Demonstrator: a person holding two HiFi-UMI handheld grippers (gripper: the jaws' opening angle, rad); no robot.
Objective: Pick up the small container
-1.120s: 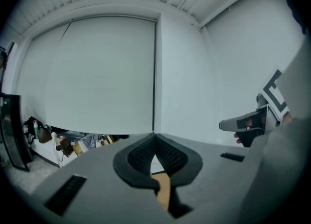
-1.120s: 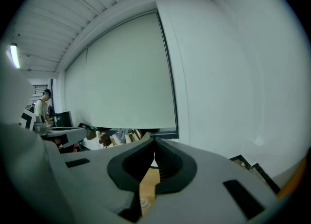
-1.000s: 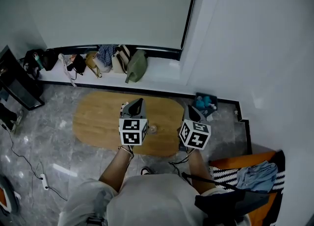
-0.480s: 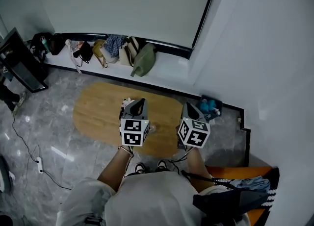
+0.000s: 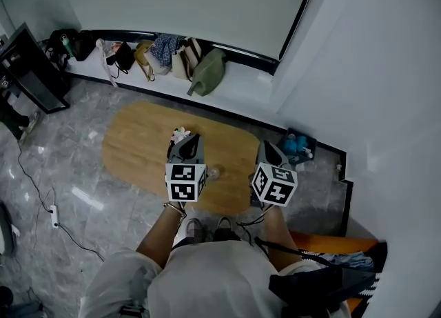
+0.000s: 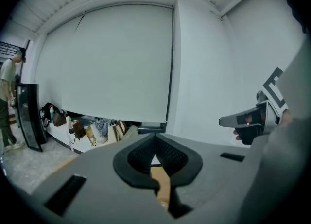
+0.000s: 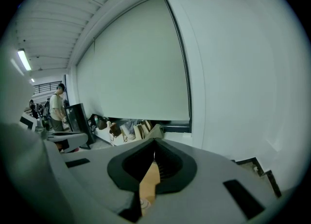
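Container (image 5: 213, 172) sits on the table (image 5: 134, 154), close to its near edge. From above it shows between my two tongs, just right of the left one. Left tongs (image 5: 195, 141) have their tips together with nothing between them, and right tongs (image 5: 266, 148) are shut and empty too. Both hang over the near half of the table and point to the far side.

The main risk, as I judge it, is coming down with the tips together. They would strike the container instead of straddling it. It looks small and light, so a knock could slide it, tip it, or send it off the near edge.

It also looks clear, and the left tongs' body nearly covers it from above, so I could misjudge where it stands and close on air. The two tongs are near each other and could bump if both go in. A small white object (image 5: 180, 132) lies just beyond the left tips, and a careless reach could hit it.
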